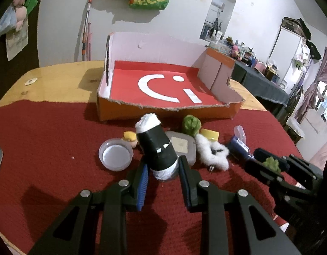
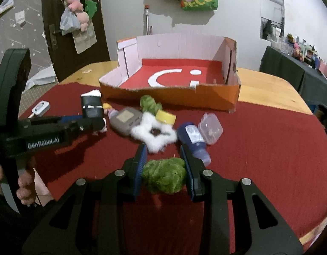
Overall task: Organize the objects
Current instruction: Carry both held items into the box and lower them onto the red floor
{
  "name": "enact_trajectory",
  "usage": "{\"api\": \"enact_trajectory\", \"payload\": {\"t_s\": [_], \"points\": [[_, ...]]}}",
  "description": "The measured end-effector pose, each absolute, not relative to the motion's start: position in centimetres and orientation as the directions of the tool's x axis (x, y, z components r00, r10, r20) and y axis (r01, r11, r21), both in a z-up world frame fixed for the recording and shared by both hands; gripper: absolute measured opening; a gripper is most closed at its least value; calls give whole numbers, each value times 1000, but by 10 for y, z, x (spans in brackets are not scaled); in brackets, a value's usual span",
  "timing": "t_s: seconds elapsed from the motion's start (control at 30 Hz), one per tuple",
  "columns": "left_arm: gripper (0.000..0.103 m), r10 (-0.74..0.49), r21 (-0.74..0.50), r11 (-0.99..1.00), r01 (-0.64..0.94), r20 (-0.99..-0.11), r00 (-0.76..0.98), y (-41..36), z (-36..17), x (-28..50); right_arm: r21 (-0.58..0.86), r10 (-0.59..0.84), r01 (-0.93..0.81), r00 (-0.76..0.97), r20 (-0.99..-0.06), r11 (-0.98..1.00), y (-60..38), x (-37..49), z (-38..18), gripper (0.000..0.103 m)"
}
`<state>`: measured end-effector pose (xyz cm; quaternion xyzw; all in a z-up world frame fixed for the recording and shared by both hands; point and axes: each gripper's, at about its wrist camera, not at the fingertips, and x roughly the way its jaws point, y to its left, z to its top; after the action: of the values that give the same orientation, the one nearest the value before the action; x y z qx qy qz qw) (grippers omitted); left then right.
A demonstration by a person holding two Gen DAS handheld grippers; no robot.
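Green fuzzy ball [image 2: 164,178] sits clamped in right gripper [image 2: 164,167]; left gripper [image 1: 163,170] grips black roll [image 1: 157,148].

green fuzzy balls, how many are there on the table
2. One green fuzzy ball sits between the right gripper's jaws; the other lies on the red cloth just before the orange box. More could hide behind the clutter.

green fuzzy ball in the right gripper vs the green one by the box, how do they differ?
The held green ball sits between the right gripper pads, near the cloth's front; the other green ball lies free on the red cloth in front of the orange box, touching the white fluffy piece. Both are fuzzy, green and outside the box.
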<state>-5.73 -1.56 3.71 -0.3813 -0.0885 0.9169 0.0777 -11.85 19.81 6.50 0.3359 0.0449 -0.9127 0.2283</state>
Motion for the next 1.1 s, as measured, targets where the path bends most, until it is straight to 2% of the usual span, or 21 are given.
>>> {"api": "enact_trajectory", "payload": {"t_s": [0.77, 1.1], "points": [[29, 174, -171, -982, -78, -669, -723, -19, 76, -95, 85, -428, 479, -674, -602, -874, 184, -169, 109, 31], [29, 172, -161, -983, -83, -684, -709, -20, 77, -127, 95, -426, 469, -673, -604, -878, 181, -201, 118, 31]]}}
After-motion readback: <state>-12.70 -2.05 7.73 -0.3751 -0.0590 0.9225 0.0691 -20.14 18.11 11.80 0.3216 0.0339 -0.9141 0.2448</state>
